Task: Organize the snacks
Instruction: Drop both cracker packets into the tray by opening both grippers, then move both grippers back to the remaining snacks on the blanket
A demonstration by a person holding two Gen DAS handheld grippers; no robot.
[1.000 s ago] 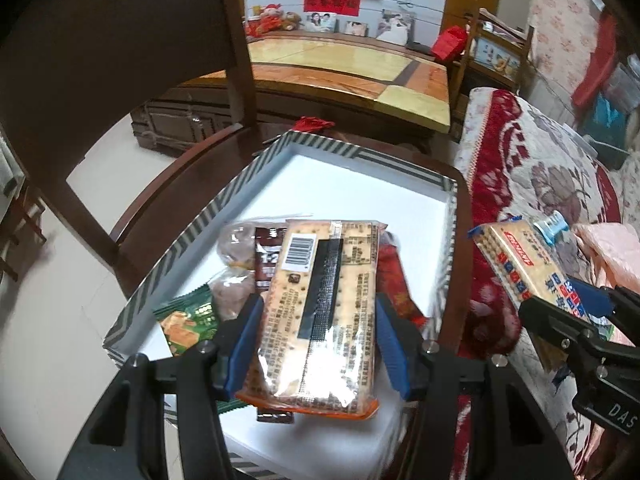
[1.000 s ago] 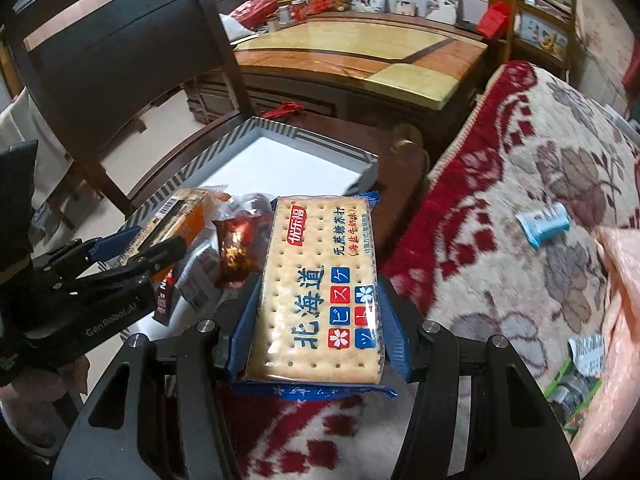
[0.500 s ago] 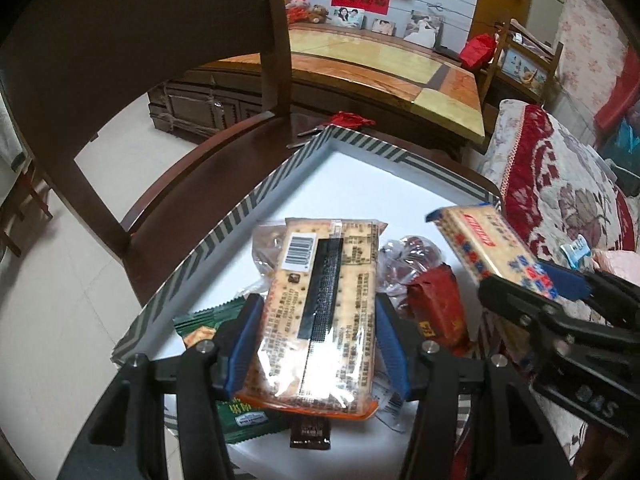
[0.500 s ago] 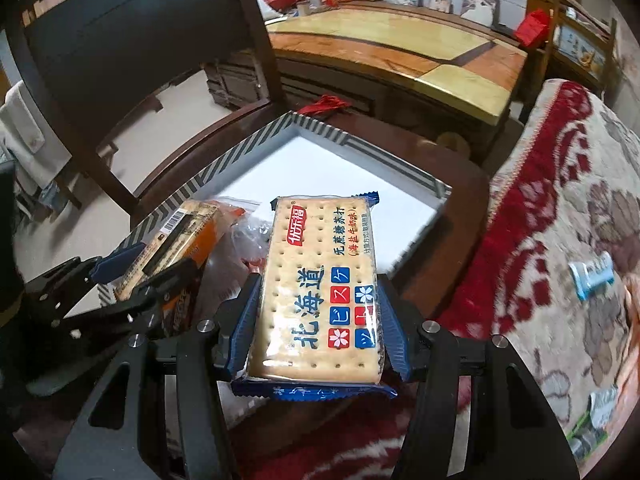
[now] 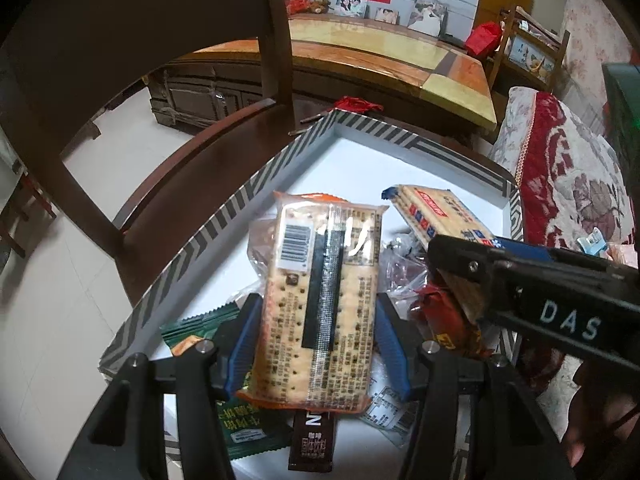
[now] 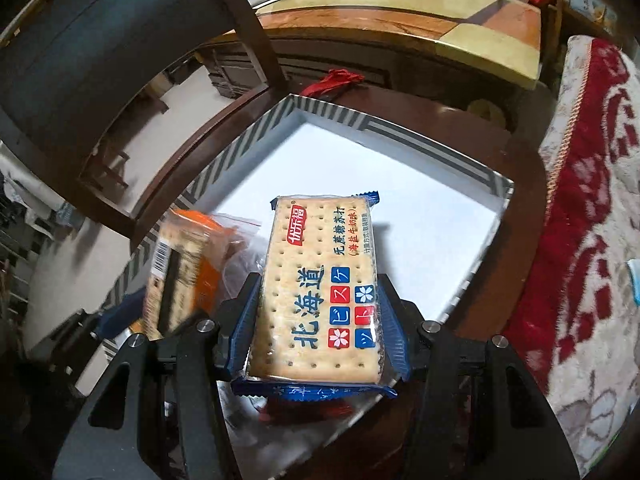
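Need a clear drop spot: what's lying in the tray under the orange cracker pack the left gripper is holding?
Under the orange cracker pack in the left gripper: a green packet, a dark brown stick pack, clear wrappers on the tray. Anything directly beneath is covered.

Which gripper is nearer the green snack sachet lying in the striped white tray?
Left. The left gripper, shut on the orange-edged cracker pack, hangs right over the green snack sachet. The right gripper, holding the blue-edged cracker pack, is farther right.
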